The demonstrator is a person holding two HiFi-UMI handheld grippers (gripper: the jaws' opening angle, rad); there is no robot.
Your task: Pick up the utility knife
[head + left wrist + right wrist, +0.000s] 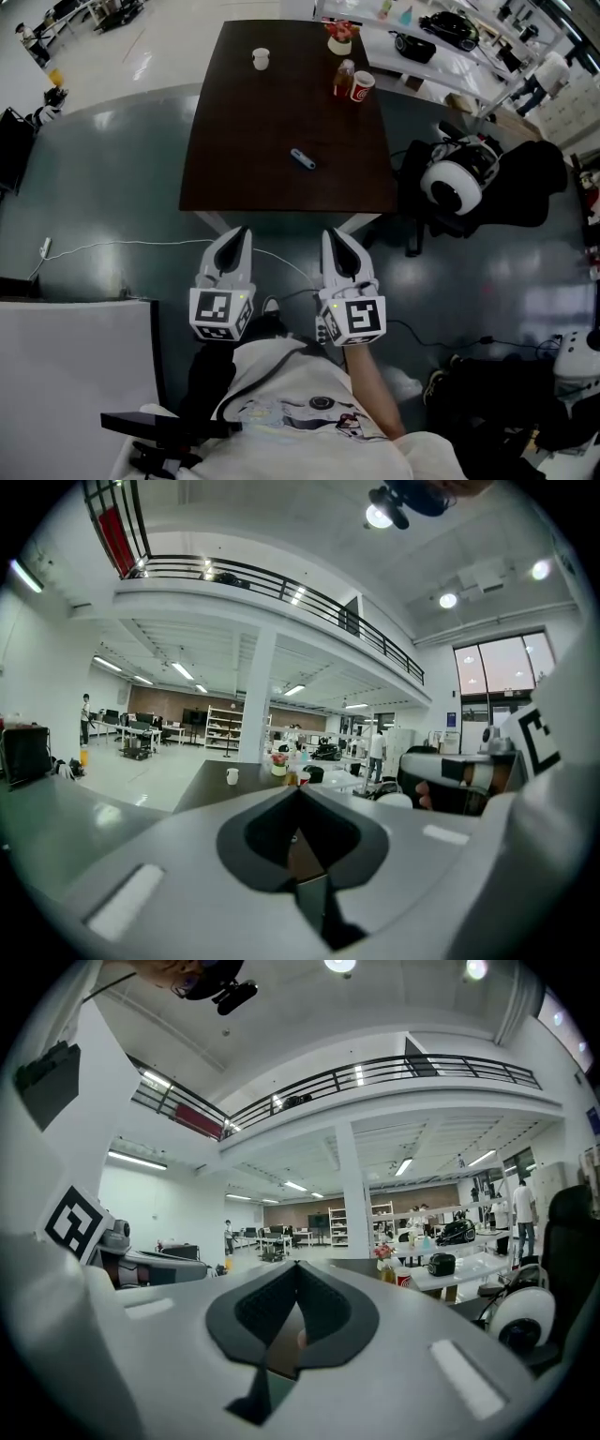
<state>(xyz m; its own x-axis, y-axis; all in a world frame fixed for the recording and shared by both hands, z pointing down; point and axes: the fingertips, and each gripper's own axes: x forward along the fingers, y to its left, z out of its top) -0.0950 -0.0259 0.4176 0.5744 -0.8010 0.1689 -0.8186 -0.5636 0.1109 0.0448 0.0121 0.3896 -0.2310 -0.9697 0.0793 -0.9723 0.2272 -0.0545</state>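
The utility knife, a small blue-grey tool, lies near the middle of the dark brown table, closer to its near edge. Both grippers hover side by side over the floor, short of the table's near edge and pointing toward it. My left gripper has its jaws closed tip to tip with nothing between them. My right gripper is likewise shut and empty. The knife lies beyond both of them, a little to the right of the left one. It does not show in either gripper view.
A white cup stands at the table's far end, with a bottle, a red cup and a flower pot at its far right. A black chair holding a white helmet stands to the table's right. A white cable crosses the floor.
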